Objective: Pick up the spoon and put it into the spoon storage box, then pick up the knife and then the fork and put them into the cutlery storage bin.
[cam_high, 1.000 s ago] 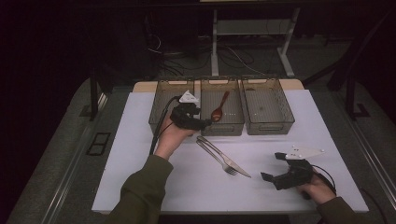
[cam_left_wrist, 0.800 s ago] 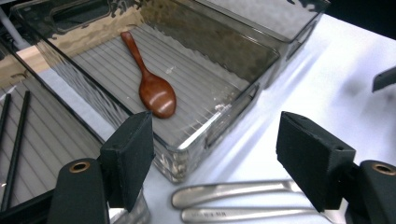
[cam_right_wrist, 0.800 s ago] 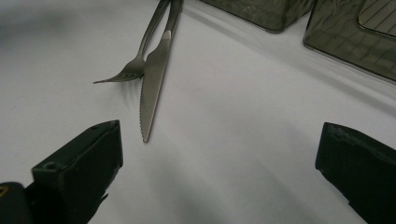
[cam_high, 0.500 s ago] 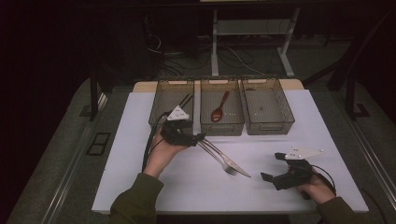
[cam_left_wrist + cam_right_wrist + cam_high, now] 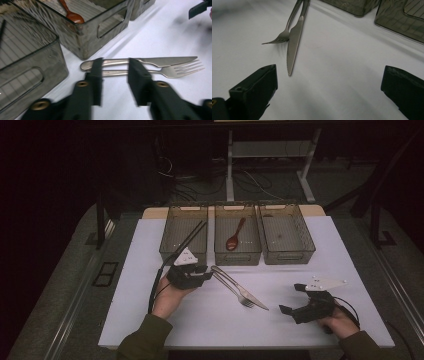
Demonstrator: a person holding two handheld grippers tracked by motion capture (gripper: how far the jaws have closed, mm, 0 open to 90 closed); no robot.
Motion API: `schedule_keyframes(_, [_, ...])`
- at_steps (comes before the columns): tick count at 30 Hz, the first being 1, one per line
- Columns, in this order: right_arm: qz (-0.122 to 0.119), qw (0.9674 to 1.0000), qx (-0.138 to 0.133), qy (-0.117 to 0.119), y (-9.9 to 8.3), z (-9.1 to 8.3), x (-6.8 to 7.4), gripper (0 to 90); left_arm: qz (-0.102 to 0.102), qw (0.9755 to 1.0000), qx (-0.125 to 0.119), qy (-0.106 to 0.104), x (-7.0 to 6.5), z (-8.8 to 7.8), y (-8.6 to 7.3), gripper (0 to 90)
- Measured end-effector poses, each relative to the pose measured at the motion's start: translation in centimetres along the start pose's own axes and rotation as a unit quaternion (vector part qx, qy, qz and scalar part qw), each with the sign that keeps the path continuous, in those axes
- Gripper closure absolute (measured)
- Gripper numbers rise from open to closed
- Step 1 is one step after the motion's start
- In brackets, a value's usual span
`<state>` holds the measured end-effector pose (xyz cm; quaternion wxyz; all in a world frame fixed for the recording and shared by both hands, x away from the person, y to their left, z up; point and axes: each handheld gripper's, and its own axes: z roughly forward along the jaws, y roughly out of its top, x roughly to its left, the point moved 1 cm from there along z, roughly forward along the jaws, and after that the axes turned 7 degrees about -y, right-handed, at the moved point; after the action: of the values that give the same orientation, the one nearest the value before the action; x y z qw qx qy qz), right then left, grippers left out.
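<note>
In the high view, the left tongs [image 5: 204,271] had come down from the trays [image 5: 183,251] to the knife [image 5: 239,288] and fork [image 5: 231,290] on the table [image 5: 280,320]. The left gripper view showed their jaws just narrowed, straddling both handles without pinching yet, so a pickup looked imminent. In the right gripper view, the right tongs [image 5: 329,87] gaped wide and empty near the knife's tip.

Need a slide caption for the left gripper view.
Left gripper, jaws closing, at the handles of knife and fork beside bins.
</note>
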<state>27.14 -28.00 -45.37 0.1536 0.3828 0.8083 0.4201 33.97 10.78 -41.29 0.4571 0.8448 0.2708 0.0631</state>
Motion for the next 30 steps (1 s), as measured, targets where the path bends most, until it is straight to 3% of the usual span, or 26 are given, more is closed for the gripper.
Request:
schedule_keyframes(4, [-0.001,1.0,0.0,0.0,0.0,0.0,0.0,0.2,0.004,0.9999,0.011,-0.008,0.1,0.9,-0.1,88.5])
schedule_keyframes(18, [0.0,1.0,0.002,-0.001,0.0,0.1,-0.1,0.2,0.008,0.9985,0.048,-0.024,1.2,5.3,0.4,88.7])
schedule_keyframes(30, [-0.001,1.0,0.001,0.0,0.0,0.0,-0.1,0.2,0.016,0.9969,0.075,-0.015,1.5,7.2,0.1,88.7])
